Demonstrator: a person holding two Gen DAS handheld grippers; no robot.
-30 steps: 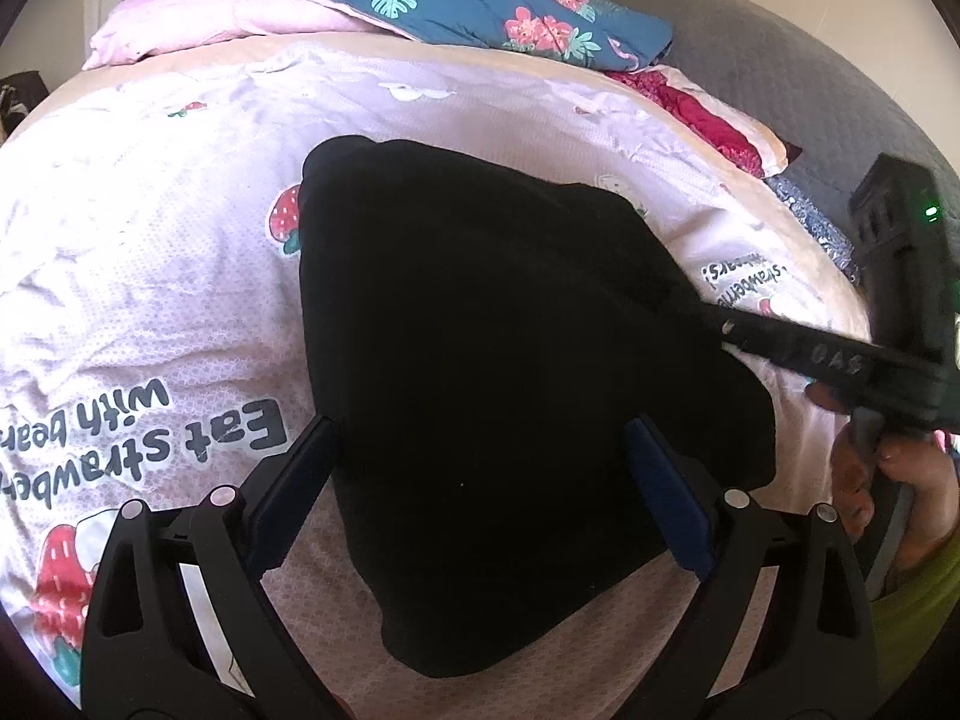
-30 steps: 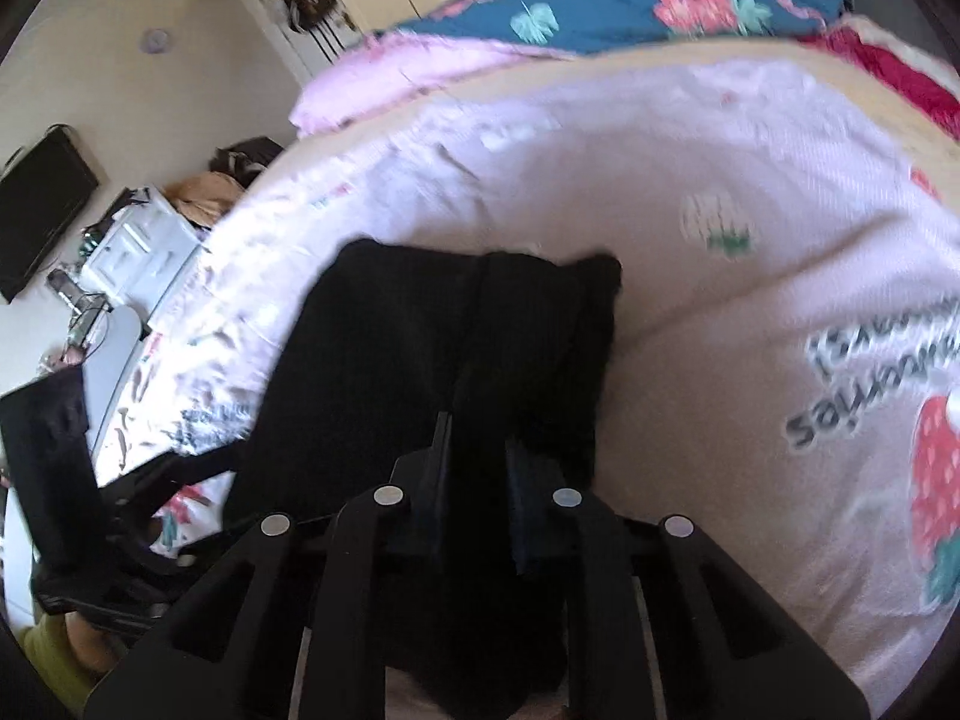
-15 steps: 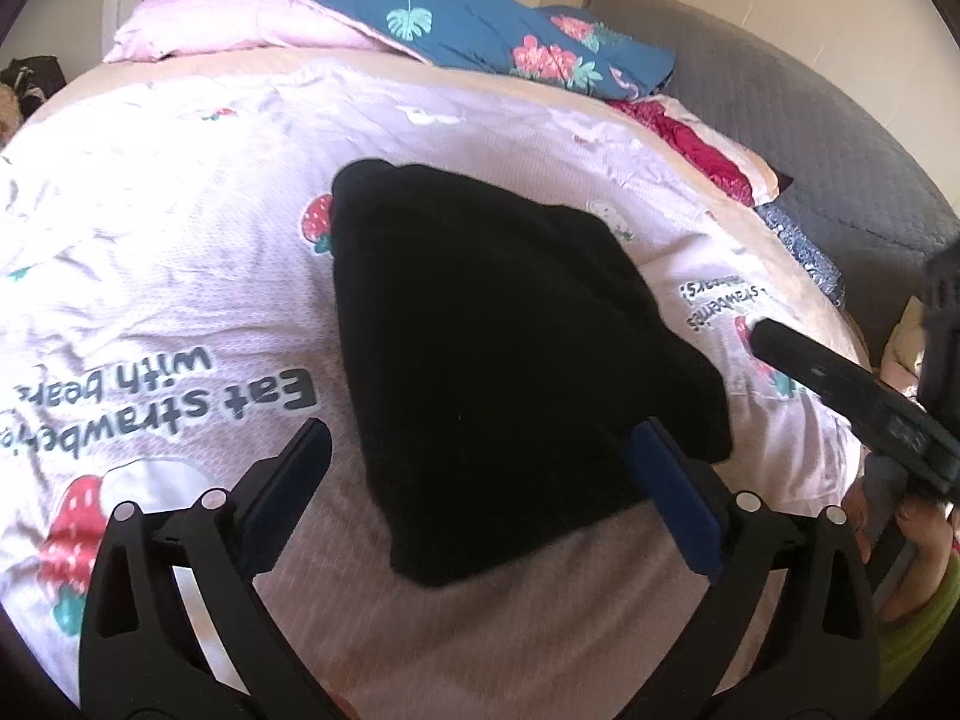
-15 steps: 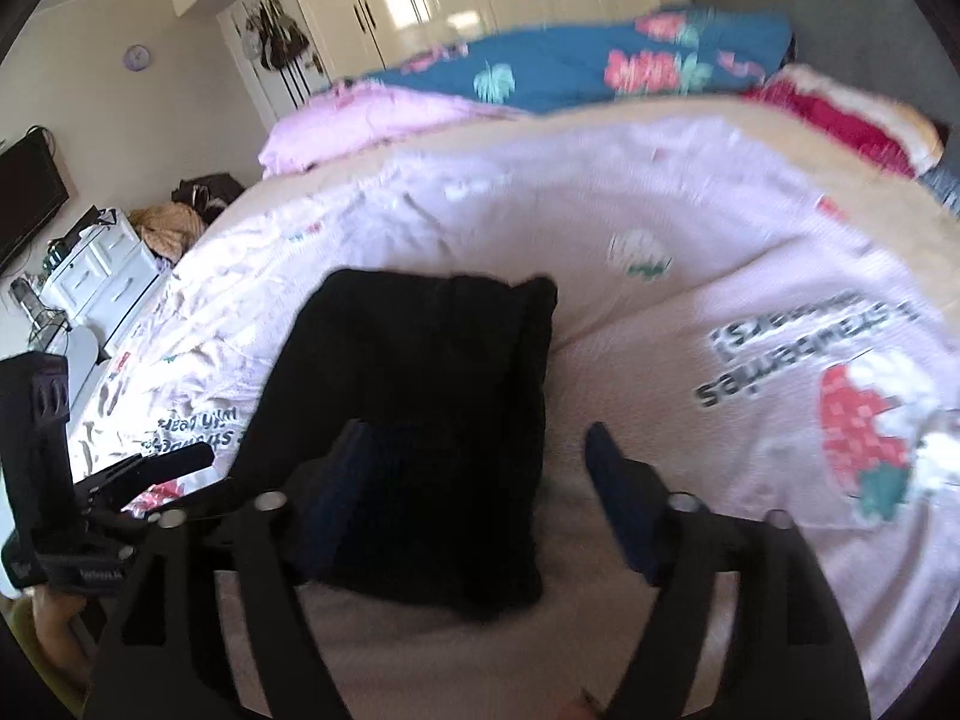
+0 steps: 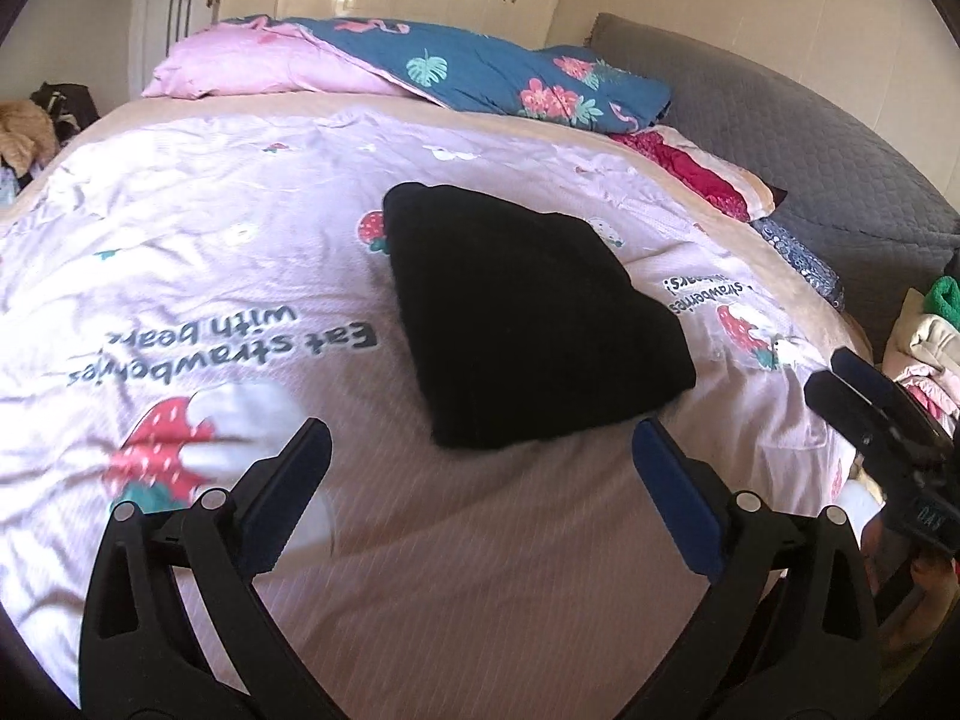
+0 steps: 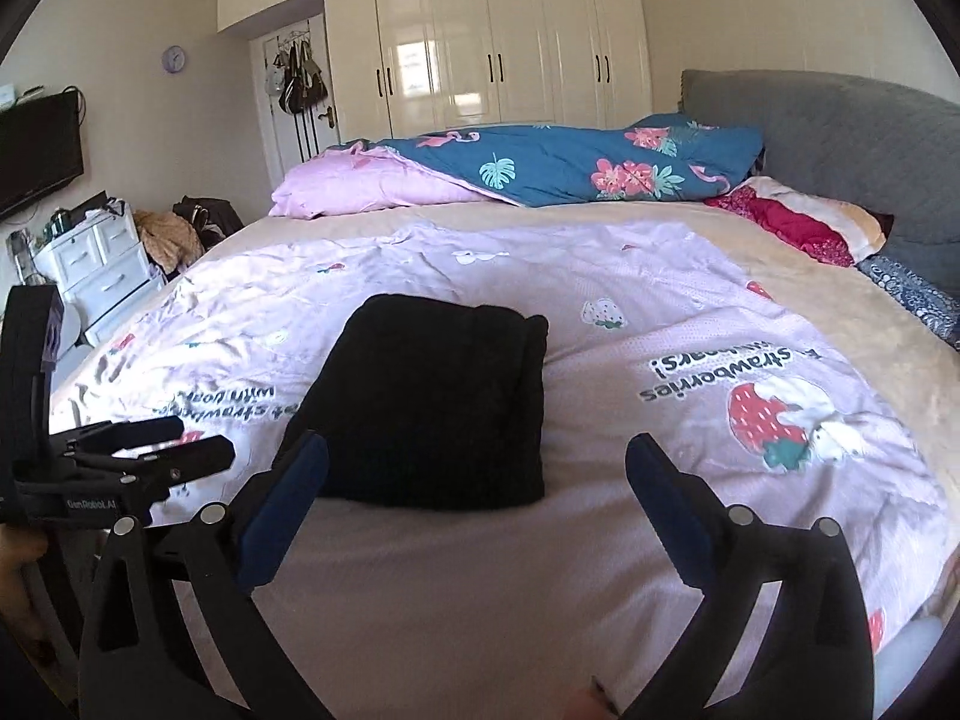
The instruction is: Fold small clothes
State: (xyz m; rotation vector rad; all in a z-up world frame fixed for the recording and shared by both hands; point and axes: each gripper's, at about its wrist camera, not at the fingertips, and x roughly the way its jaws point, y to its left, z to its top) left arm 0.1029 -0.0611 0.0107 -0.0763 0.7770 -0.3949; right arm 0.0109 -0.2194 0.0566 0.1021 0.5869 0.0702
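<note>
A folded black garment (image 5: 528, 324) (image 6: 432, 408) lies flat on the pink strawberry bedsheet (image 5: 240, 252). My left gripper (image 5: 480, 438) hangs open just short of the garment's near edge, with nothing between its blue pads. My right gripper (image 6: 476, 444) is also held back from the garment; its jaws are opening wide and hold nothing. Each gripper shows in the other's view: the right gripper (image 5: 864, 396) at the right edge, the left gripper (image 6: 150, 444) at the left edge.
A blue flowered quilt (image 6: 570, 162) and a pink pillow (image 5: 252, 66) lie at the far side of the bed, by a grey headboard (image 6: 840, 138). A pile of clothes (image 5: 924, 336) sits off the bed's right. White drawers (image 6: 102, 264) stand at the left.
The right gripper let go of the black garment and its jaws spread wide. Both grippers drew back and rose, so the folded garment now lies free, farther ahead.
</note>
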